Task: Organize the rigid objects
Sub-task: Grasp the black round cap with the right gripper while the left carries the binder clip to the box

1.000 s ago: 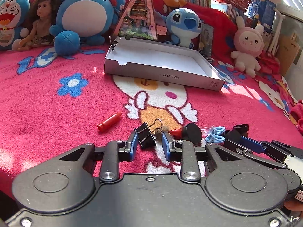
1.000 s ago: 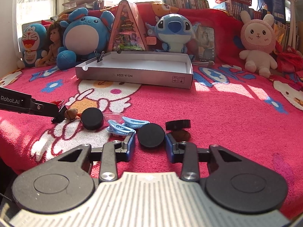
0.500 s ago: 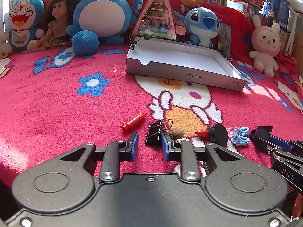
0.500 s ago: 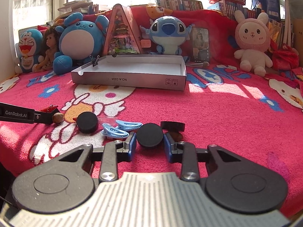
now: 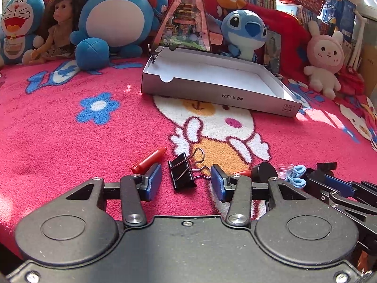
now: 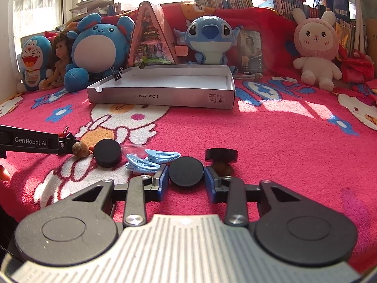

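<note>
Left gripper [image 5: 186,181] opening, black binder clip [image 5: 182,173] loose between jaws near blanket's [image 5: 70,141] front edge, right gripper [image 6: 186,180] opening, black disc [image 6: 186,171] between pads, seemingly released.

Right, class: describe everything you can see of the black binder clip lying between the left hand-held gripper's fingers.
The binder clip is black, seemingly painted metal, with two thin silver wire handles: one loop rises behind it, the other folds toward the right pad. It lies on the pink blanket, between the blue pads of the left hand-held gripper, whose jaws are opening and clear of it. A red crayon lies just left.
</note>
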A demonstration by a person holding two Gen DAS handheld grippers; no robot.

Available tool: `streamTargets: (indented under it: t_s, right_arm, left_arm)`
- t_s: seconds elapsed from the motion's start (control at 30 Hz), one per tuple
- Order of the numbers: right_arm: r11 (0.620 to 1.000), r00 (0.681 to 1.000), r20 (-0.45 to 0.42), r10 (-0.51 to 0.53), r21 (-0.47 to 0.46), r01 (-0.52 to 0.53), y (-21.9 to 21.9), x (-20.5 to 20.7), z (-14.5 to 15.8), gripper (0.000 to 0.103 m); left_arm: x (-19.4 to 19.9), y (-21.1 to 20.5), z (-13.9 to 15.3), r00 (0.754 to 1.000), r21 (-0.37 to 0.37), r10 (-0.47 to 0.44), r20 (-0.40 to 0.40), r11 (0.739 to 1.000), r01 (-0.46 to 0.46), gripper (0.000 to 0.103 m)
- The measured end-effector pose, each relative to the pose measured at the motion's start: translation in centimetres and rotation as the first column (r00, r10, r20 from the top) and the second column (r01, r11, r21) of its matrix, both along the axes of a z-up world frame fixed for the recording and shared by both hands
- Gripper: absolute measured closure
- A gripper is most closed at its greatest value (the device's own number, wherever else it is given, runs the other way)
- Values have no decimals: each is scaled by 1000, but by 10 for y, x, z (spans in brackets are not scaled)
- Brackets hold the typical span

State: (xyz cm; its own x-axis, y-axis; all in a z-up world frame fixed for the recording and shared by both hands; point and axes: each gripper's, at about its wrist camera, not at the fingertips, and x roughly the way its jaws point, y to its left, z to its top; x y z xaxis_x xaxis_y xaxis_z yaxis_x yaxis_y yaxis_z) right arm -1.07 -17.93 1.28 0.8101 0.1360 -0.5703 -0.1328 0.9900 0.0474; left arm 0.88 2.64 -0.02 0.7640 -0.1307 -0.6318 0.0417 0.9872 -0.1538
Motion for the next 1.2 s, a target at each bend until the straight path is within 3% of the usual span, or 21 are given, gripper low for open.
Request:
streamTargets:
  t_s: [0.03, 0.07, 0.1, 0.27, 0.37, 0.6, 0.8, 1.0, 1.2]
  right_arm:
    - [1000, 1000, 1, 1, -1, -1, 0, 1, -1, 56]
    - [1000, 1000, -1, -1, -4, 1, 1, 1, 0, 57]
    - [1000, 1000, 0, -1, -5, 1, 1, 1, 1, 65]
    - [1000, 1000, 27, 12, 3, -12, 2, -3, 8, 66]
    - [1000, 999, 42, 23, -4, -23, 4, -4, 14, 66]
    - [1000, 999, 52, 13, 2, -14, 0, 12, 28, 66]
    - [997, 999, -21, 30, 68, -29, -13, 63, 48, 66]
    - [996, 991, -135, 28, 87, -16, -21, 140, 71, 66]
    - [998, 962, -270, 35, 64, -19, -17, 219, 69, 66]
  left_arm:
    - [0, 1, 1, 1000, -7, 9, 1, 1000, -9, 82]
    - [-1, 2, 2, 1000, -18, 21, 4, 1000, -21, 83]
    - [-1, 4, 4, 1000, -31, 25, 6, 999, -25, 83]
    - [-9, 1, 15, 999, -1, 12, 47, 1000, -12, 83]
    - [-10, 1, 23, 998, -19, 4, 55, 1000, -3, 83]
    - [13, 4, 41, 998, -22, -26, 56, 999, 27, 83]
    - [55, 6, 68, 996, -27, -50, 72, 998, 52, 83]
    - [112, 0, 94, 995, 1, -58, 84, 998, 59, 83]
    - [186, -5, 89, 998, -63, -59, -24, 996, 57, 83]
